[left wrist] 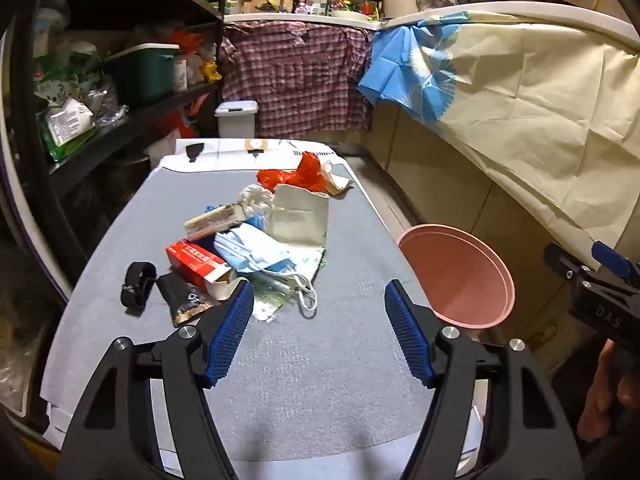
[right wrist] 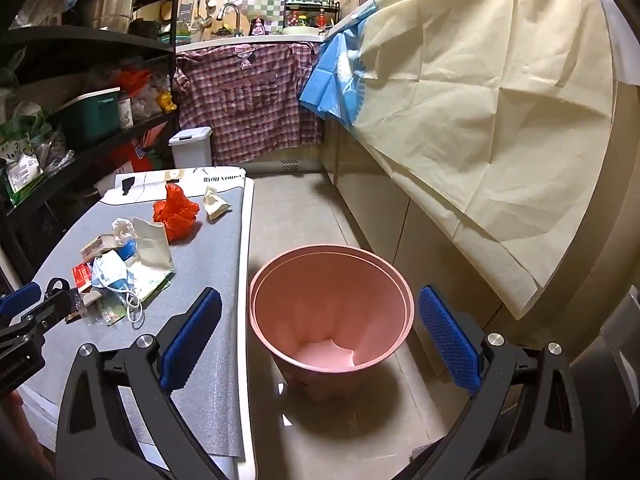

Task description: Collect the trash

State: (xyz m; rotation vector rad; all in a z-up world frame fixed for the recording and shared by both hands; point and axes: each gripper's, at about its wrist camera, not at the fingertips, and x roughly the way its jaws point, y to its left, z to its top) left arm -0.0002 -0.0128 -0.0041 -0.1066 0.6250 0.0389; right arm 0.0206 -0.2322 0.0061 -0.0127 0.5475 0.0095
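A pile of trash lies on the grey table (left wrist: 304, 360): a blue face mask (left wrist: 256, 254), a red box (left wrist: 196, 262), a white paper bag (left wrist: 300, 218), a red plastic bag (left wrist: 300, 174), a black sachet (left wrist: 182, 300) and a black strap (left wrist: 138, 282). My left gripper (left wrist: 320, 308) is open and empty, just short of the pile. A pink bin (right wrist: 332, 312) stands on the floor right of the table. My right gripper (right wrist: 320, 320) is open and empty above the bin's mouth. The pile also shows in the right wrist view (right wrist: 128, 256).
Black shelves (left wrist: 120, 120) full of goods stand left of the table. A small white lidded bin (left wrist: 236, 118) stands behind the table. Cabinets draped with a cream and blue cloth (right wrist: 480, 120) run along the right. A checked shirt (left wrist: 296, 80) hangs at the back.
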